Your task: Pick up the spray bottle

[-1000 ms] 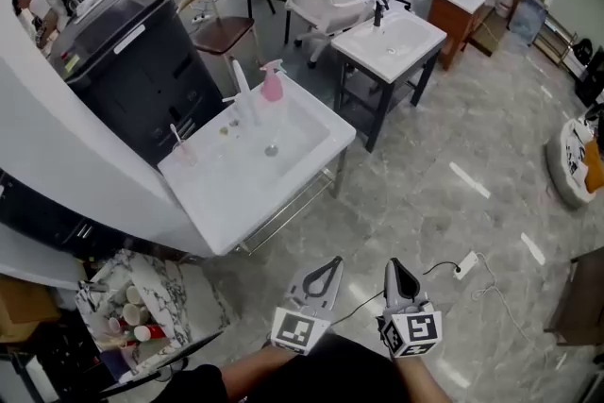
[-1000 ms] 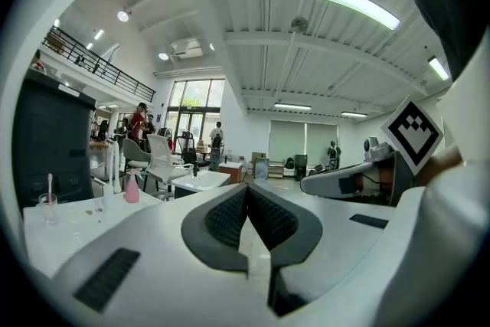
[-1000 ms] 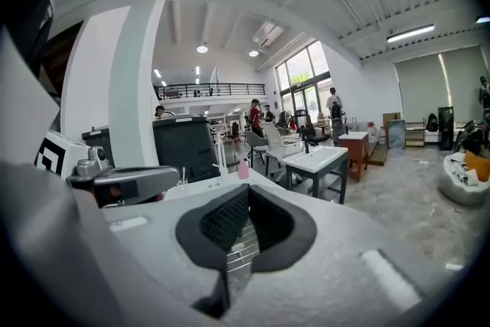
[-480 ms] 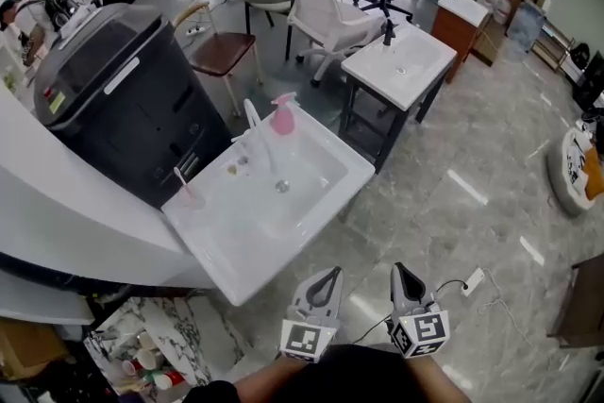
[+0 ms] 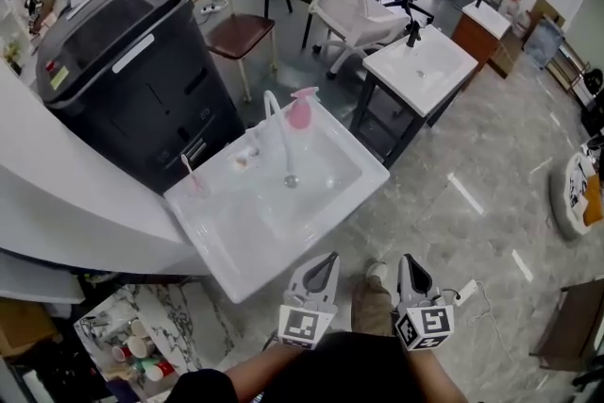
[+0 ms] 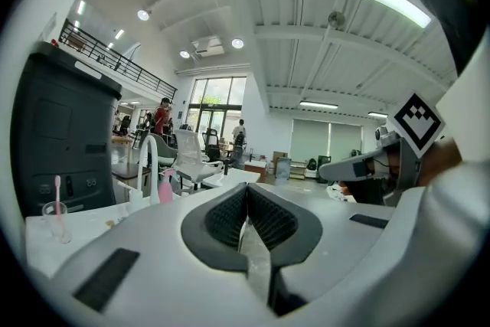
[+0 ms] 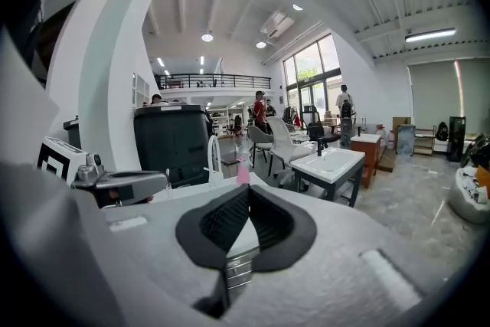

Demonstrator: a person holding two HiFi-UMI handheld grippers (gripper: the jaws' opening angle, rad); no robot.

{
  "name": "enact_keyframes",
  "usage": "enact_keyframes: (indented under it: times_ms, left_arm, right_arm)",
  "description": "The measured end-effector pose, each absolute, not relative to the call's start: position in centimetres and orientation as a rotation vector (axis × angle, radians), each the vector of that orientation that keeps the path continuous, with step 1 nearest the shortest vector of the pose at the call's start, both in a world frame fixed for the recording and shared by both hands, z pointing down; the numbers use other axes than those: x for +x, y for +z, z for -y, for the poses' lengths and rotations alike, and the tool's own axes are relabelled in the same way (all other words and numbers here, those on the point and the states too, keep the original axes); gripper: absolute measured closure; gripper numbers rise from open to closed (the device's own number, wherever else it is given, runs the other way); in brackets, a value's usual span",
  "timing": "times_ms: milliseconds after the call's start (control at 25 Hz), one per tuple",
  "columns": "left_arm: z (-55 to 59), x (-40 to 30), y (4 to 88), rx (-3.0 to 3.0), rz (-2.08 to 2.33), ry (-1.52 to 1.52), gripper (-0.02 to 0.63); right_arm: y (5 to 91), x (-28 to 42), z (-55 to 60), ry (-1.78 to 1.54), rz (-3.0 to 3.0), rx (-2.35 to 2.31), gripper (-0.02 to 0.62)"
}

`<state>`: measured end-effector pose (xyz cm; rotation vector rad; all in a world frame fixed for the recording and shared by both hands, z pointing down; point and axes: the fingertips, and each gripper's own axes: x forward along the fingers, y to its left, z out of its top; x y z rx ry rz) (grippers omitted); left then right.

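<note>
A pink spray bottle (image 5: 300,108) stands at the far rim of a white sink unit (image 5: 236,236), next to its white curved tap (image 5: 281,133). The bottle also shows small and far off in the left gripper view (image 6: 165,187) and the right gripper view (image 7: 243,170). My left gripper (image 5: 327,261) and right gripper (image 5: 407,262) hang side by side short of the sink's near corner, well apart from the bottle. Both are shut, tips touching, with nothing between them.
A large black machine (image 5: 132,71) stands left of the sink behind a white curved wall (image 5: 66,203). A cup with a toothbrush (image 5: 194,181) sits on the sink's left rim. A second white sink (image 5: 420,71), chairs (image 5: 354,9) and a floor cable (image 5: 469,293) lie beyond.
The sink unit has drawn nearer and lower in the head view as I walked toward it. Both grippers stay shut, side by side.
</note>
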<state>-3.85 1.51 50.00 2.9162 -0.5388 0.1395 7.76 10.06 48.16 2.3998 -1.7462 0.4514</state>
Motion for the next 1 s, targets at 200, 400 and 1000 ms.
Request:
enact_keyframes:
  times_ms: [200,400,1000]
  left_arm:
    - [-0.2,-2.8,51.4,2.923,0.585,0.174,0.591]
    - [1.8,0.6,52.8,2.935,0.572,0.174,0.591]
    - [19.1,15.7,53.1,2.748,0.803,0.218,0.591]
  right_arm:
    - [48.7,9.4,-7.8,0.481,1.793,2.401,0.597]
    - [48.9,12.8,-4.0,0.452,1.856,2.385,0.597]
    - [50.7,26.0,14.9,0.552,2.141,2.193,0.595]
